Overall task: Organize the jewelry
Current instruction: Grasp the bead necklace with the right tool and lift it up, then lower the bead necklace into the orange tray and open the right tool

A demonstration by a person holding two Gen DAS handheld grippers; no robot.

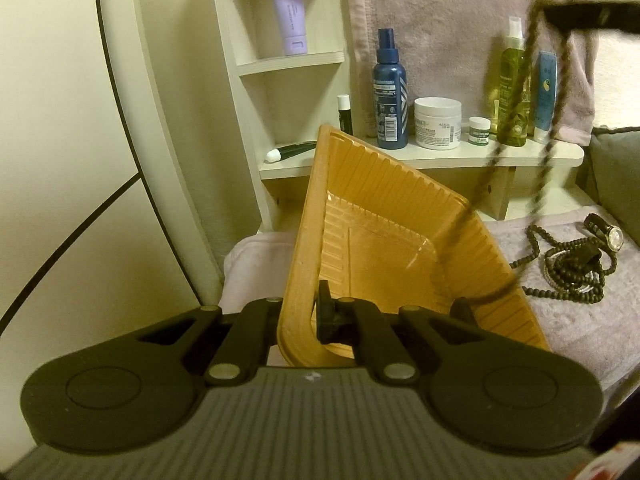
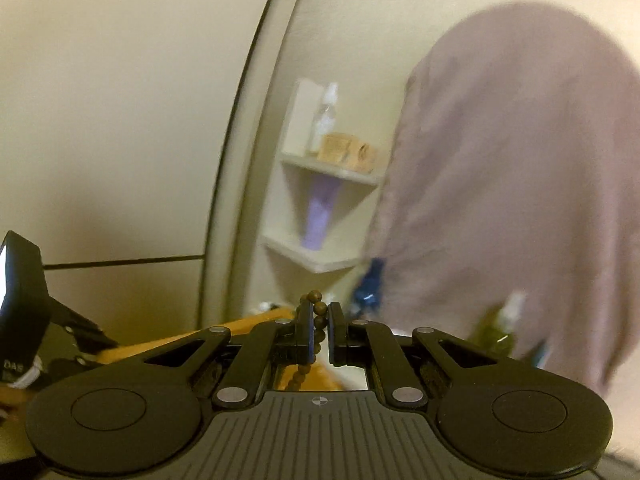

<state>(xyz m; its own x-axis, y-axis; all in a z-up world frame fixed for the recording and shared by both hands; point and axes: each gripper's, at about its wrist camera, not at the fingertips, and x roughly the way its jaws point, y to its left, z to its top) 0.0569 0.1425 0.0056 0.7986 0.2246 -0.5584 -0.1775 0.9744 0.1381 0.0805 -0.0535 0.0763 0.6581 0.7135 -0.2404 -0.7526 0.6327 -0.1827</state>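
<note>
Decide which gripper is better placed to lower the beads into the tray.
Right: the right gripper is shut on the beads, dangling above the tray. The left gripper is clamping the tray rim.

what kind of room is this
Probably a bedroom or dressing corner at home: a small white corner shelf holds toiletries such as a blue spray bottle and a white cream jar, and a towel is spread out with beaded jewelry and a wristwatch on it.
</note>
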